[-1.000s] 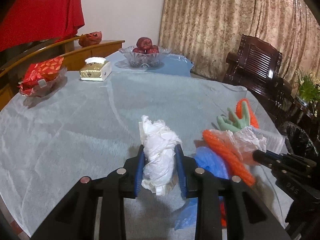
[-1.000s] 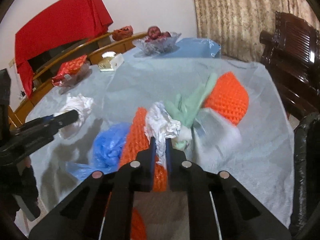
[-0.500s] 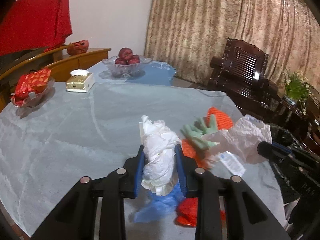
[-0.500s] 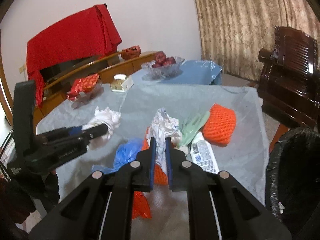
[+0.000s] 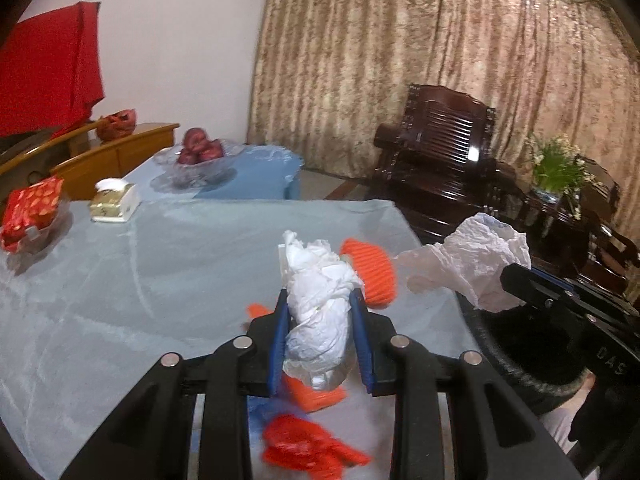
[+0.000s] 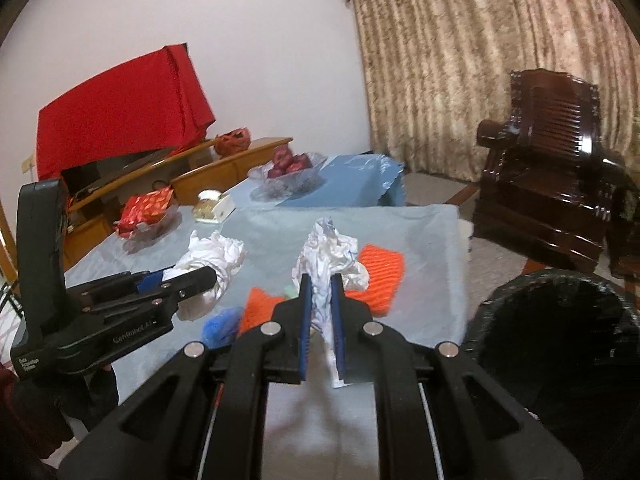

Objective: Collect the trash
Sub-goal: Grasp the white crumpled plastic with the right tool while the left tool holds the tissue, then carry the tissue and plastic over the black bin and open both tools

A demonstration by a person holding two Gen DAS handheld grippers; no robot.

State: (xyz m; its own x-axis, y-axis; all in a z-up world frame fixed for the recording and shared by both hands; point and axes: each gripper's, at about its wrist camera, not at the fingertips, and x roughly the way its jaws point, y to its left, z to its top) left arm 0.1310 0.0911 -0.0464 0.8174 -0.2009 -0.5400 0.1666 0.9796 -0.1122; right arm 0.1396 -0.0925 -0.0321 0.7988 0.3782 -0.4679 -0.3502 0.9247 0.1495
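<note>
Left tool (image 5: 320, 340): blue-padded black two-finger clamp, closed on a crumpled white tissue wad (image 5: 316, 304), carried clear above the worktop (image 5: 120, 280).

Right tool (image 6: 320, 312): same make, jaws pinched almost together on a crumpled white paper sheet (image 6: 328, 260), also held in the air; in the left wrist view that sheet (image 5: 472, 260) hangs over the bin's rim at 3 o'clock.

Black round waste bin with dark liner (image 6: 560, 344): beside the worktop's edge, at 4 o'clock in the right wrist view, mouth open upward.

Worktop: covered in pale grey-blue cloth. Trash lying on it: orange foam fruit net (image 6: 380, 276) just beyond the right tool; second orange net piece (image 6: 258, 308) at 9 o'clock of that tool; crumpled blue plastic film (image 6: 222, 324) beside it; red scrap (image 5: 304, 444), blurred, under the left tool.

Far end of worktop: clear glass bowl of red apples (image 5: 196, 160), gold-and-white tissue box (image 5: 114, 202), red patterned packet in a clear dish (image 5: 32, 212).

Surroundings: dark carved wooden armchair (image 5: 440, 152), beige patterned curtain (image 5: 400, 40).
</note>
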